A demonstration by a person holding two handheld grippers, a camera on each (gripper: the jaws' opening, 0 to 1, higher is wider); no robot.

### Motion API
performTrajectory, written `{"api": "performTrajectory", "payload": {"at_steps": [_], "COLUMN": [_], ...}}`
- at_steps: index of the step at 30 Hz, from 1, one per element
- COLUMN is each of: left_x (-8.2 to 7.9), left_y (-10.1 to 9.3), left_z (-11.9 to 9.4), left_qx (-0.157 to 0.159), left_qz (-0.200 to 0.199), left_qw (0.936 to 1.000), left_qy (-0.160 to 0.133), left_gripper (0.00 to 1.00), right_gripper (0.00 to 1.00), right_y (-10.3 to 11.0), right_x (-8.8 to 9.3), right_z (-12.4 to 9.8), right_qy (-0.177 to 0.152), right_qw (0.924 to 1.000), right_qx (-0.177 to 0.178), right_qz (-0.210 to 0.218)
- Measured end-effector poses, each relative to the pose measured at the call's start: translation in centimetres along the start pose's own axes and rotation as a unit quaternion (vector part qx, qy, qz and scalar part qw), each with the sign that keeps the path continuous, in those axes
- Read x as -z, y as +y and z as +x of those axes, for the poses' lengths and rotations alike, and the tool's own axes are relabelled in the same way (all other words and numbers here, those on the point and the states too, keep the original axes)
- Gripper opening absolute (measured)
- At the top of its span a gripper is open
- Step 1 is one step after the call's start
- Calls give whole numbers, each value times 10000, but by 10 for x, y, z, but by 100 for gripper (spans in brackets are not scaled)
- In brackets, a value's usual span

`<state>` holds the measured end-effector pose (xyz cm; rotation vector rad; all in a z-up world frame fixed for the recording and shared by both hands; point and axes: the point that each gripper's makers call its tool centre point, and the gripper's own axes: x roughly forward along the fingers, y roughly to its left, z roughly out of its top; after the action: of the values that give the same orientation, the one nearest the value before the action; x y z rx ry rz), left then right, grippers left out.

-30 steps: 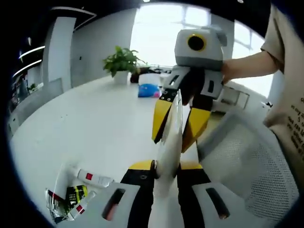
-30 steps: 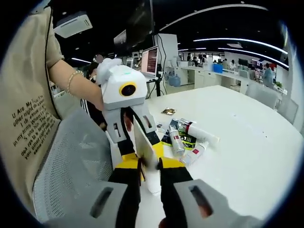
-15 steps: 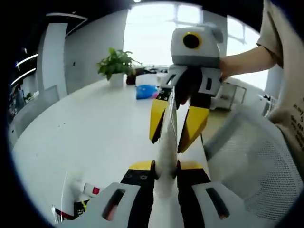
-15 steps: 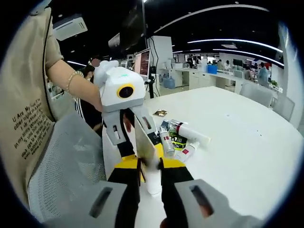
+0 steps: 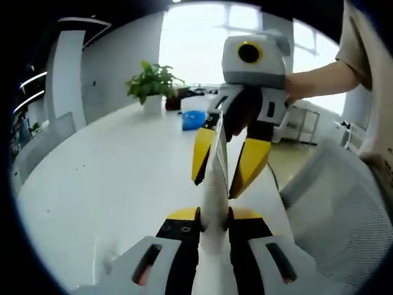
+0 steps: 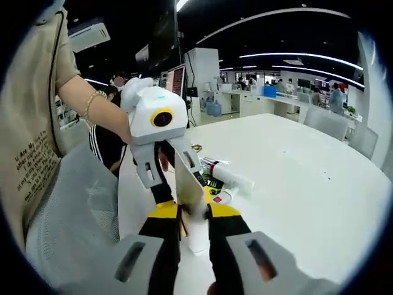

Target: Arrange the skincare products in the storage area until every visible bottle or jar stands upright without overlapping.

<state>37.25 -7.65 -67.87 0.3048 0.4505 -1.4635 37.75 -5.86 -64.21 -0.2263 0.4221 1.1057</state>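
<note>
My left gripper (image 5: 214,216) is clamped on the lower part of a white tube (image 5: 214,184), held up over the near edge of the white worktop (image 5: 110,172). In the left gripper view my right gripper (image 5: 224,161) comes in from above, its yellow-tipped jaws either side of the tube's flat crimped end. In the right gripper view my right gripper (image 6: 195,215) is closed on that same tube (image 6: 191,203), with the left gripper (image 6: 169,184) opposite it, so both grip the one tube between them. Further right on the worktop (image 6: 307,184), near its near edge, the remaining skincare tubes (image 6: 222,175) lie flat in a loose heap, overlapping, well apart from the held tube. A potted plant (image 5: 153,83) stands toward the worktop's far edge. Grey mesh chair back (image 5: 334,209) sits just off the near edge
</note>
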Motion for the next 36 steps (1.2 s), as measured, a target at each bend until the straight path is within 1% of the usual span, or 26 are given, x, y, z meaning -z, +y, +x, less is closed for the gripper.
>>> {"api": "performTrajectory", "payload": {"at_steps": [6, 13, 22, 27, 36], "left_x": [-4, -8, -11, -12, -11], "left_y": [18, 37, 56, 62, 63], "left_z": [5, 11, 16, 18, 18], "left_qx": [32, -21, -14, -39, -24], "left_qz": [-28, 3, 65, 35, 91], "left_qw": [10000, 10000, 10000, 10000, 10000], "left_qy": [-54, -65, -28, -52, 15], "left_gripper": [14, 14, 14, 14, 14], "right_gripper": [16, 17, 17, 17, 17], "right_y": [-16, -36, -55, -62, -63], "right_x": [-2, -4, -7, -8, -8], "right_z": [2, 6, 10, 12, 13], "right_qy": [2, 1, -23, -42, -35], "right_qw": [10000, 9999, 9997, 9997, 9996], "right_qx": [43, 113, 211, 240, 262], "right_qz": [-19, -62, -87, -77, -67]}}
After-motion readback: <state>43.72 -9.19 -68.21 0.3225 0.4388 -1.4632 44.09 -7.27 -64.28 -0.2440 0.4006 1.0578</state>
